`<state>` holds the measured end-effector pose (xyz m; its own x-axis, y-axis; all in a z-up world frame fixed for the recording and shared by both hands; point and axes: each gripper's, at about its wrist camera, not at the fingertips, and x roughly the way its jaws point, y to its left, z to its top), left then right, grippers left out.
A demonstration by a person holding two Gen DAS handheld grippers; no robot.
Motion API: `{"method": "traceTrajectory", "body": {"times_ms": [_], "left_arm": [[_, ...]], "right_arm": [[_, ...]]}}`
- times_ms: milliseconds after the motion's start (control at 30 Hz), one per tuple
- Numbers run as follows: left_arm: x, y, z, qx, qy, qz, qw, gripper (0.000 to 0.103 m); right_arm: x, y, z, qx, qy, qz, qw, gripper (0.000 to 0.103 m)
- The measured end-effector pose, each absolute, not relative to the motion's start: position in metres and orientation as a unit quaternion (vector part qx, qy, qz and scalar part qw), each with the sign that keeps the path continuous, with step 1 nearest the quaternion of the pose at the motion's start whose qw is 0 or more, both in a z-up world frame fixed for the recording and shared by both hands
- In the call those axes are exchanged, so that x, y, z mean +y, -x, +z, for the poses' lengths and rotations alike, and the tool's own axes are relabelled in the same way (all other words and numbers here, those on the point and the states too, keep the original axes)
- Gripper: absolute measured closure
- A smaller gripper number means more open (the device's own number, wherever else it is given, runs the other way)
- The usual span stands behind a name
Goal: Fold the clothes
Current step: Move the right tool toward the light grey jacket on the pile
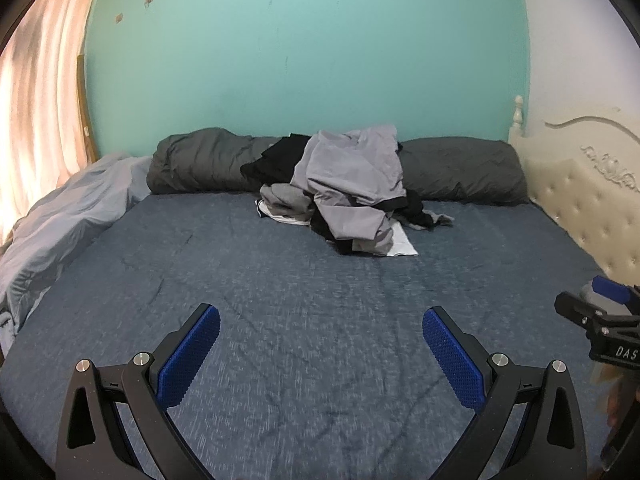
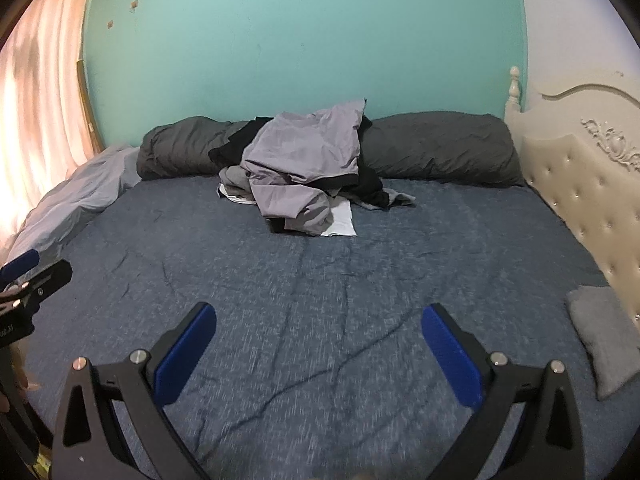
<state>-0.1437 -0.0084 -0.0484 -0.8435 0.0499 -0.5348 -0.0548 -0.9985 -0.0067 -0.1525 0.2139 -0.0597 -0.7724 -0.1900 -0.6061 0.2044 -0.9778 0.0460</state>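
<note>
A heap of clothes (image 1: 348, 188) lies at the far middle of the bed, with a light grey garment on top and black, dark grey and white pieces under it. The right wrist view shows the same heap of clothes (image 2: 304, 168). My left gripper (image 1: 320, 320) hangs open over the near part of the blue bedspread (image 1: 280, 280), nothing between its fingers. My right gripper (image 2: 318, 318) is open too, empty, above the bedspread (image 2: 360, 264). A folded grey garment (image 2: 604, 336) rests at the bed's right edge. Both grippers are well short of the heap.
Two dark grey pillows (image 1: 460, 172) line the far side against a teal wall. A crumpled pale blue sheet (image 1: 60, 220) lies at the left by pink curtains. A cream padded headboard (image 2: 580, 184) bounds the right. The right gripper's body (image 1: 600, 320) shows in the left view.
</note>
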Motion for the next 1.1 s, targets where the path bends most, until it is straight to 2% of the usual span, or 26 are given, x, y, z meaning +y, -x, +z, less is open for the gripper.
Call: {"method": "traceTrajectory", "body": {"times_ms": [533,1100], "left_arm": [[-0.019,0.288,-0.141,0.003,0.315,0.949,0.019,0.000],[-0.021,0.365,-0.200,-0.007,0.336,0.942,0.026,0.000]], "right_arm": [[0.162,0.322,-0.132,0.049,-0.320,-0.940,0.109,0.000],[0.131,0.447,-0.204,0.054,-0.350,-0.926,0.134,0.000]]}}
